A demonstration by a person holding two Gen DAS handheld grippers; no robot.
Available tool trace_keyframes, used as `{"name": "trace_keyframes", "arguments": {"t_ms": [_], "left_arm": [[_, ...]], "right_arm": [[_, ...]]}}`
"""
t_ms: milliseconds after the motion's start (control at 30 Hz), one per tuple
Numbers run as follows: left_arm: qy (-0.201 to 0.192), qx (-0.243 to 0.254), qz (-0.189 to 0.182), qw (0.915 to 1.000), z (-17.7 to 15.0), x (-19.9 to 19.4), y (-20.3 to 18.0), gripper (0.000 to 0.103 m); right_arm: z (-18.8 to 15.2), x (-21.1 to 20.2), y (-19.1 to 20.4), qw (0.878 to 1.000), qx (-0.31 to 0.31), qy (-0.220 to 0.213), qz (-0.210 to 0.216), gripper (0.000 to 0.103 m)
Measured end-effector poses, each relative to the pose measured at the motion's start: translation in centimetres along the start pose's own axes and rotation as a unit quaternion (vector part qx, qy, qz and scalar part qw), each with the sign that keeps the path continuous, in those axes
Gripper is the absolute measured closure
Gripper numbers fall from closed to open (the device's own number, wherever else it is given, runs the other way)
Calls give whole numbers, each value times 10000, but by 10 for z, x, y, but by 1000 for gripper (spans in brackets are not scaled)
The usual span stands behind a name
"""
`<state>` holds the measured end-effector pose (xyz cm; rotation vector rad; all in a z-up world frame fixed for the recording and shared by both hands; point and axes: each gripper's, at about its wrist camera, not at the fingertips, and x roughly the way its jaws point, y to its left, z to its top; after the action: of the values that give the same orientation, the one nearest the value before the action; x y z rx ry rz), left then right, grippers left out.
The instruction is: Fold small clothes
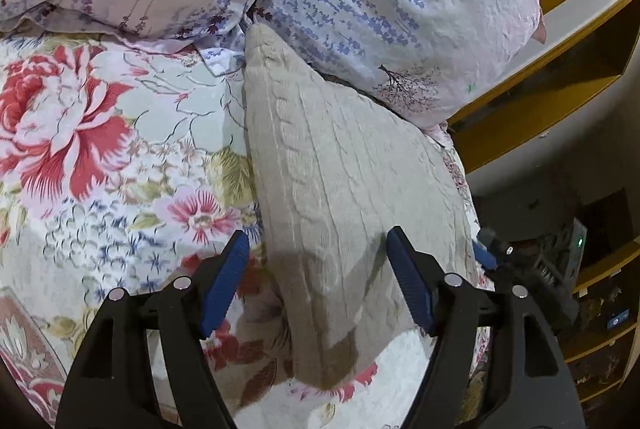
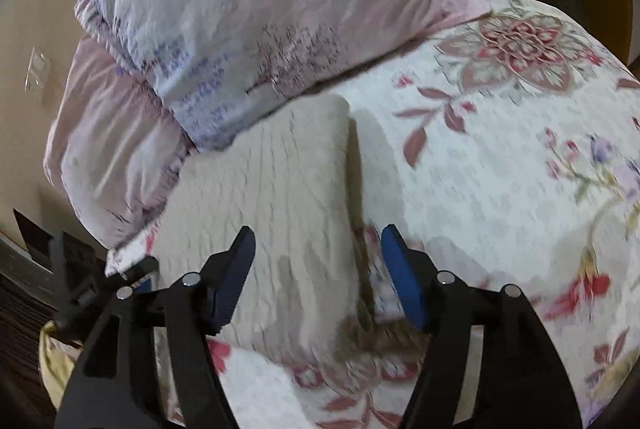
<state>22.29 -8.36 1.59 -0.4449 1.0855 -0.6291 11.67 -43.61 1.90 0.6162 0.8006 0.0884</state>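
Note:
A beige cable-knit garment (image 1: 344, 185) lies folded flat on the floral bedspread (image 1: 120, 157), its far end against the pillows. My left gripper (image 1: 318, 249) is open and empty, hovering over the garment's near end with its blue pads either side. The garment also shows in the right wrist view (image 2: 276, 197). My right gripper (image 2: 318, 245) is open and empty above the garment's right edge, where it meets the bedspread (image 2: 480, 189). The right gripper's tip (image 1: 490, 255) shows at the garment's right edge in the left wrist view; the left gripper (image 2: 132, 269) shows at left in the right view.
Two pillows in lavender-print cases (image 1: 400, 1) (image 2: 248, 9) lie stacked at the head of the bed, touching the garment's far end. Wooden shelving (image 1: 568, 81) stands beyond the bed's right edge. A wall with a switch plate (image 2: 38, 73) is at left.

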Motion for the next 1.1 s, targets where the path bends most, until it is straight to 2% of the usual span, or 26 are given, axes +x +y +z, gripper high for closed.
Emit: {"name": "trace_keyframes", "arguments": {"t_ms": [167, 400, 767, 900, 1100], "left_arm": [[71, 107, 100, 9999, 9, 9, -5, 30], [144, 276, 270, 9992, 21, 22, -12, 30], [214, 288, 281, 9990, 29, 36, -9, 29], [233, 284, 277, 9989, 31, 42, -11, 27], [258, 225, 243, 9991, 32, 47, -10, 27]], "right_arm": [[25, 23, -6, 9992, 260, 290, 98, 33], [39, 58, -17, 9965, 468, 660, 187, 33], [39, 74, -15, 9957, 265, 778, 423, 33], [38, 82, -10, 9942, 206, 855, 613, 41], [35, 92, -1, 9923, 98, 959, 782, 46]]}}
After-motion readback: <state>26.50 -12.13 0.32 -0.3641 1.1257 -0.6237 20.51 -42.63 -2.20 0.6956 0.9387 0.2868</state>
